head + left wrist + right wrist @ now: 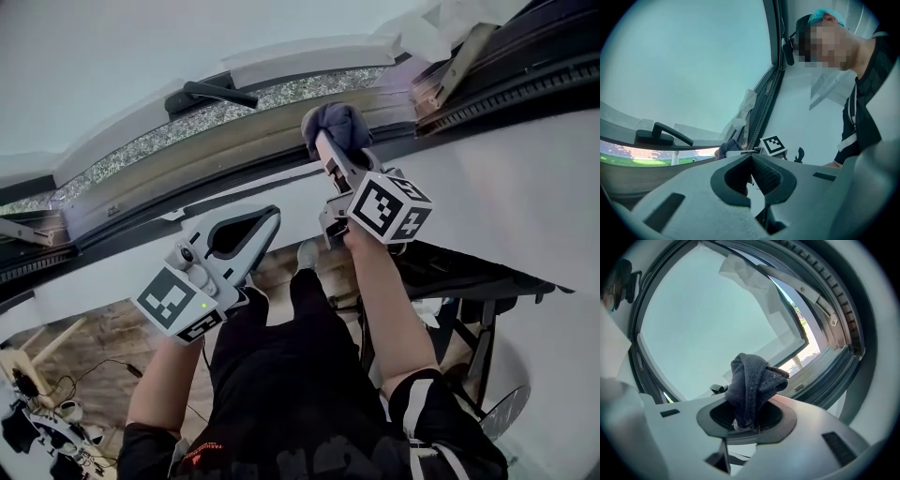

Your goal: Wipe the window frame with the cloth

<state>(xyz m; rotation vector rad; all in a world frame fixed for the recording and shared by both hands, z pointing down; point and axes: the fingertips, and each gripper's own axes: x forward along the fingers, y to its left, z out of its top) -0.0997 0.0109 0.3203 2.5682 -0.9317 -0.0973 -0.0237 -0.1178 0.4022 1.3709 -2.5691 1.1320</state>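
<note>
- Now pinching a bunched dark grey cloth (pixel 751 380) with the right tool (pixel 746 422): jaws closed on the lower folds, most of the wad bulging up and out past the tips.
- In the head view, same cloth (pixel 336 124) capping the far end of the right tool (pixel 328 150), held up at the tan band of the window frame (pixel 234 142).
- Placed just right of the black window handle (pixel 210 94), over the band's lower edge; actual contact between cloth and frame not clear from any view.
- In the left gripper view, cloth (pixel 727 149) low against the frame, between the handle (pixel 661 136) and the marker cube (pixel 772 145) of the right tool.
- In the right gripper view, wad set in front of the pale glass pane (pixel 708 324), with the frame's lower right corner just beyond it.
- Holding the left tool (pixel 270 217) lower and further left, well apart from the cloth, in front of the white wall (pixel 487 187) under the window.
- Left tool (pixel 751 158) pressed together at the tips, with nothing between the pads.
- Beneath both tools, dark trousers (pixel 281 375) and, further left, a wooden floor (pixel 103 337).
</note>
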